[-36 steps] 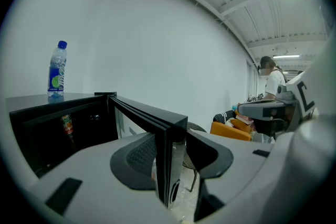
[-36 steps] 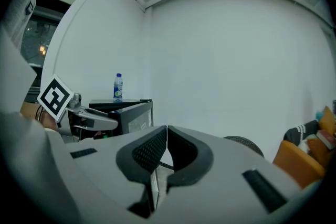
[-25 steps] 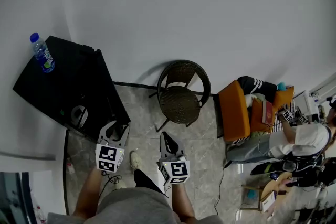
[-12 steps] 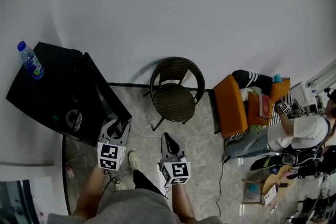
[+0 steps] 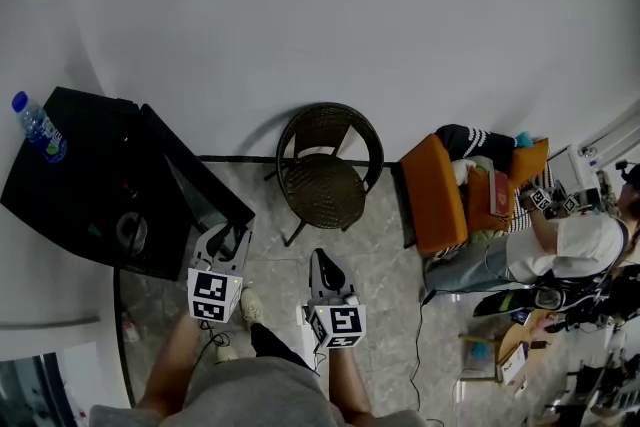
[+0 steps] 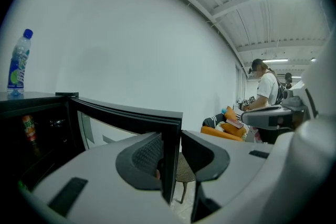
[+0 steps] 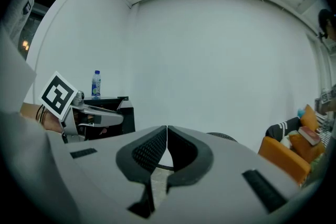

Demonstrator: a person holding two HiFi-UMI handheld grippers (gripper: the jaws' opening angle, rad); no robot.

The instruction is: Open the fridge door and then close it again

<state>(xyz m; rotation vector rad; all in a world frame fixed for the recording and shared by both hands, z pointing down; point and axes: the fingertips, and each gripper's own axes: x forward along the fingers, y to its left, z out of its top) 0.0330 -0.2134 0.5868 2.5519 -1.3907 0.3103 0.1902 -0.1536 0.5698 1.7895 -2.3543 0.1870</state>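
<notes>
A small black fridge (image 5: 85,185) stands at the left of the head view with its glass-fronted fridge door (image 5: 195,177) swung open toward the lower middle of the frame. A plastic water bottle (image 5: 38,129) with a blue cap stands upright on the fridge's top, at the far left edge. The left gripper (image 5: 228,241), held low in the frame just below the door, meets the door's free edge. Its jaws have just been closing and stand narrow, with that edge between them and the pads set on either side of it, as the left gripper view shows. The right gripper (image 5: 321,264) hovers just right of the left one, over the tiled floor (image 5: 385,285), apart from the fridge. Its jaws are pressed together with nothing between them. A dark round wicker chair (image 5: 325,170) stands against the white wall (image 5: 330,15) at the centre of the frame. To its right is an orange armchair (image 5: 437,197) piled with cushions, and a person in a white shirt (image 5: 570,260) stands at the far right edge.
</notes>
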